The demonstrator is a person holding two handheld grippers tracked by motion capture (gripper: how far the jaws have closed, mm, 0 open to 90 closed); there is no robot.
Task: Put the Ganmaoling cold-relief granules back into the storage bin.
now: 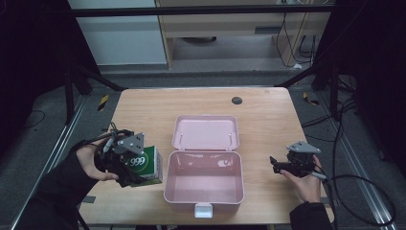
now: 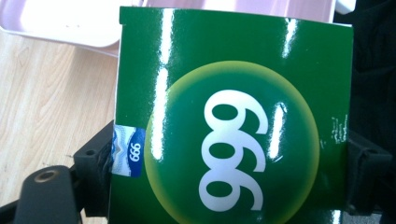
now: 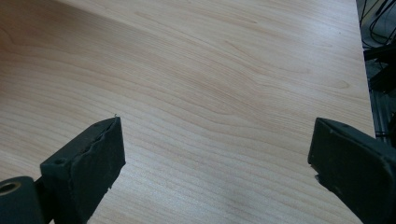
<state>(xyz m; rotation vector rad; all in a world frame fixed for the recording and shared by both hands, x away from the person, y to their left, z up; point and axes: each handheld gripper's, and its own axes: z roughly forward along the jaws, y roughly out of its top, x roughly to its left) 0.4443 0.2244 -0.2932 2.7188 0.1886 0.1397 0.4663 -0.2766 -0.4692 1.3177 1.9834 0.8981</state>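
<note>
**Bright table, dark surroundings, glare on the gloss**

In the high view the wooden table [image 1: 268,120] is evenly lit from above, while everything towards nine and three o'clock falls into near-black. The pink case [image 1: 205,143] shows a small white highlight on its inner wall and casts only faint shadow. The picture is soft, with fine detail smeared. In the left gripper view, vertical white streaks of glare run down the green box [image 2: 233,116], sharp at centre; the pink at twelve o'clock is washed out. In the right gripper view the wood grain is crisp mid-frame, and a broad shadow darkens the corner at ten o'clock.
</note>
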